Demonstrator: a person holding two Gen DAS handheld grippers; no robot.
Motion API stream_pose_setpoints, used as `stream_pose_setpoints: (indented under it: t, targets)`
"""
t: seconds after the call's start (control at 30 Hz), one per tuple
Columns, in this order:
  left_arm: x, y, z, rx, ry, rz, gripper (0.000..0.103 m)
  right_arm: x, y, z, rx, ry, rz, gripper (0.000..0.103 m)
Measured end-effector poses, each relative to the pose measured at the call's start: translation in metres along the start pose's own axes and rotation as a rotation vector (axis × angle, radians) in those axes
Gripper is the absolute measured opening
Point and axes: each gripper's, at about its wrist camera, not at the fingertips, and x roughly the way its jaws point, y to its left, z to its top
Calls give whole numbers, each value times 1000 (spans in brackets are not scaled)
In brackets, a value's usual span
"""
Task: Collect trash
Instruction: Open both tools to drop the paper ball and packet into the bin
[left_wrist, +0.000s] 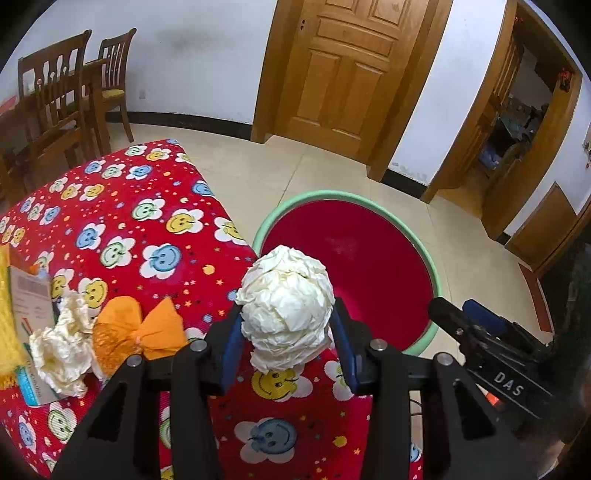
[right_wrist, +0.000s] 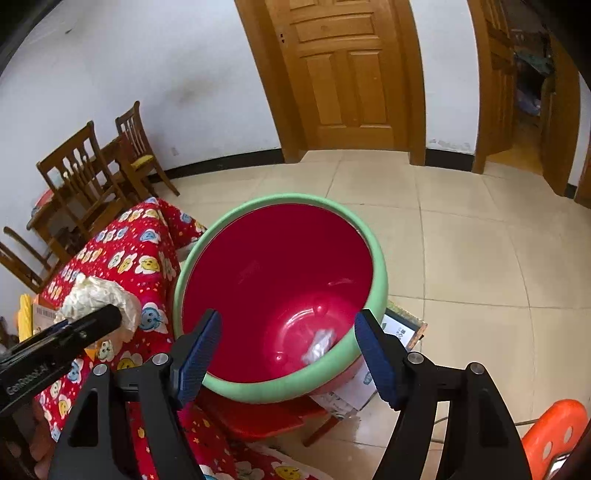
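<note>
Red-clothed counter (left_wrist: 122, 236) at left; red bin (right_wrist: 280, 280) with green rim just right of it, one small white scrap (right_wrist: 317, 345) seen at its bottom. Crumpled cream paper (left_wrist: 62, 354) and orange wrapper (left_wrist: 140, 330) remain uncollected. Paper ball (left_wrist: 286, 308), roundish with no clear long axis, is clamped in the left gripper (left_wrist: 288, 332) near the bin rim. Right gripper (right_wrist: 288, 354) jaws are held wide apart, empty, over the bin.

Both fisheye views are evenly and brightly lit with soft, faint shadows, black vignette fills the corners, the door (left_wrist: 343, 74) frames bow outward toward 12 and 3 o'clock, and pale glare sits inside the red bin (right_wrist: 314, 314) and on the floor (right_wrist: 461, 258).
</note>
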Motion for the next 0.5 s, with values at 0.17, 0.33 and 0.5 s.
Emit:
stream_pose_setpoints:
  t: [0.17,0.33,0.5]
  targets:
    - [9,-10,4,40,-2,-14,45,-6,-8,0,24,-12,-7,75]
    - [11,-17,9,59,-13,9,65,-10,-12,-1,46,-18,-14,75]
    - [5,-18,8,66,-24,32,71,-11,-12,-2,48,-17,-8,75]
